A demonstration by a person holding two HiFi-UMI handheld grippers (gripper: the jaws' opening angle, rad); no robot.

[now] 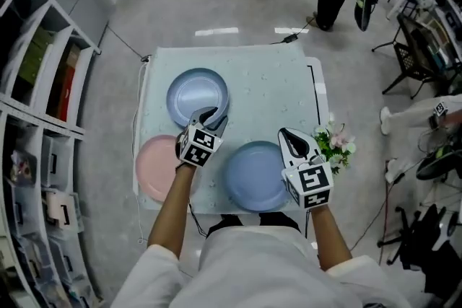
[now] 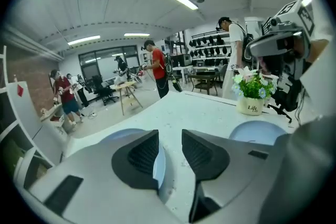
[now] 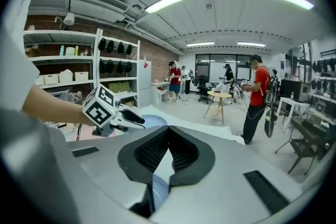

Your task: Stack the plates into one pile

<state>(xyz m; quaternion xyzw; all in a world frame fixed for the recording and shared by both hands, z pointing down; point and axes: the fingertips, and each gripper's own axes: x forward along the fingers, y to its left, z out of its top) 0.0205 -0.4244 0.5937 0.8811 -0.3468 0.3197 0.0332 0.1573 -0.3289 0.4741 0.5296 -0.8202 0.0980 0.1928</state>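
- The pink plate (image 1: 155,168) lies flat at the left edge of the table (image 1: 274,83), at left centre of the head view, partly hidden by the left forearm.
- The pale blue plate (image 1: 196,94) lies flat above it in the frame, toward the far side. No plate is stacked yet.
- The left tongs (image 1: 213,117) hover at the near rim of the pale blue plate. Their jaws stand apart and the pads press on nothing, though a strip of that rim shows in the gap.
- The blue plate (image 1: 254,175) lies flat at lower centre, between the two tongs.
- The right tongs (image 1: 294,137) sit at the right rim of the blue plate, tips together and empty.
- A flower pot (image 1: 333,144) stands at the right edge of the table.
- Handling, as judged: the plates appear stiff, light and smooth, so likely slippery. Grip at the raised rim, one jaw over and one under, and keep the plate level.
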